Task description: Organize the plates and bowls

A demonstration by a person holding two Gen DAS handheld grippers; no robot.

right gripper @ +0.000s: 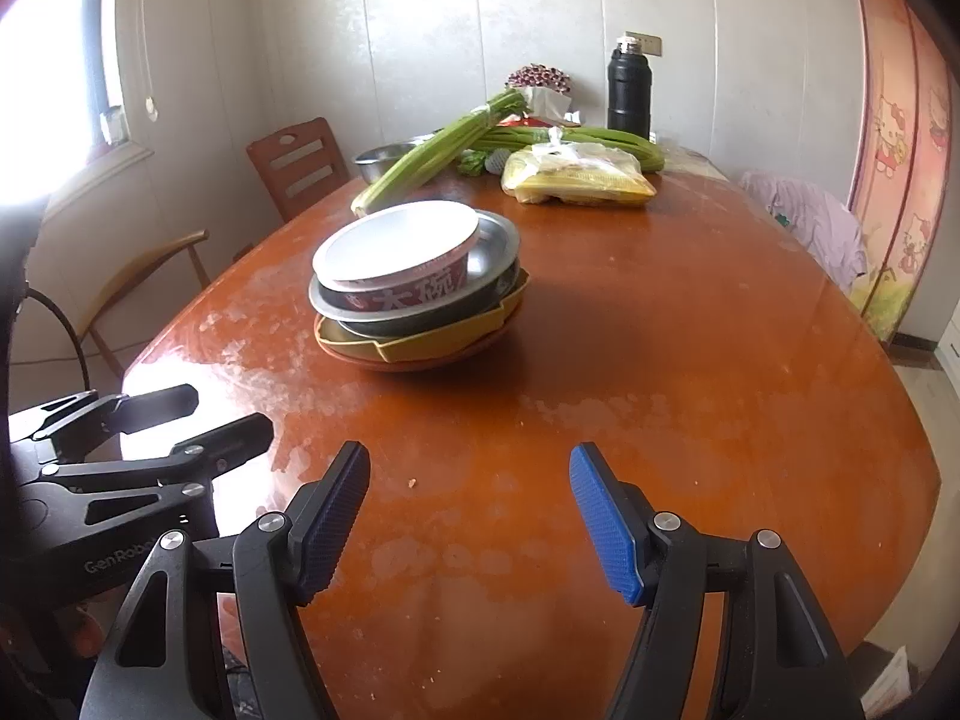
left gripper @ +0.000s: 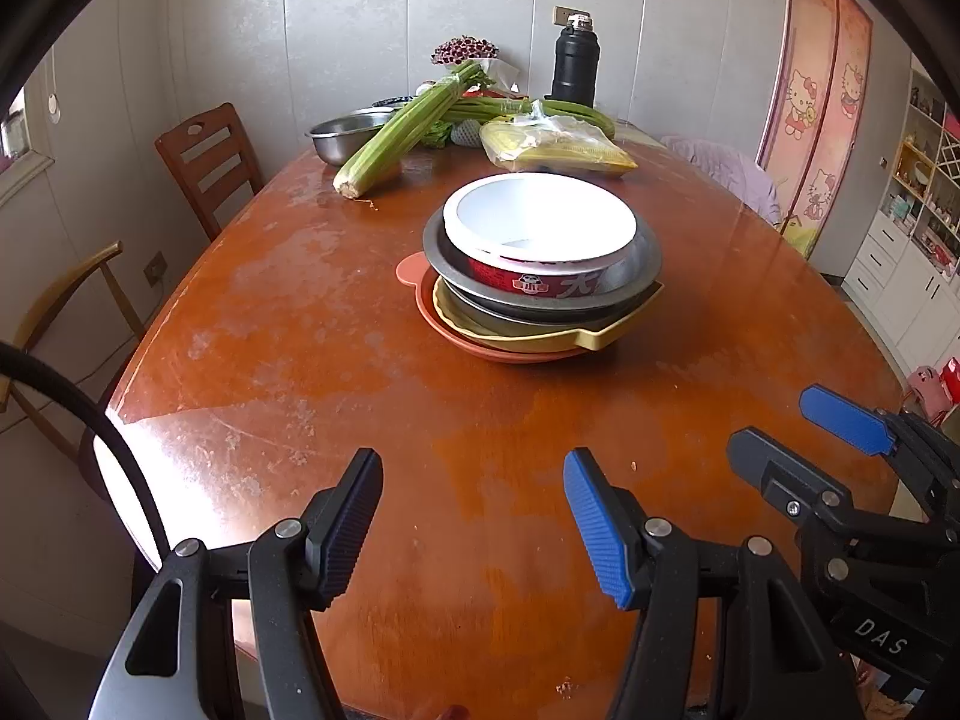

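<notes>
Centre frame: your stack (left gripper: 540, 282), white bowl with red band reading 大碗, on grey, yellow, orange dishes. Left gripper (left gripper: 474, 525), right gripper (right gripper: 469, 522) both gape, empty.

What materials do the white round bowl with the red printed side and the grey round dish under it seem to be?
White bowl with red printed side: likely paper or thin plastic, matte; printed label suggests disposable packaging. Grey round dish: probably metal, dull sheen, reflective rim.
</notes>
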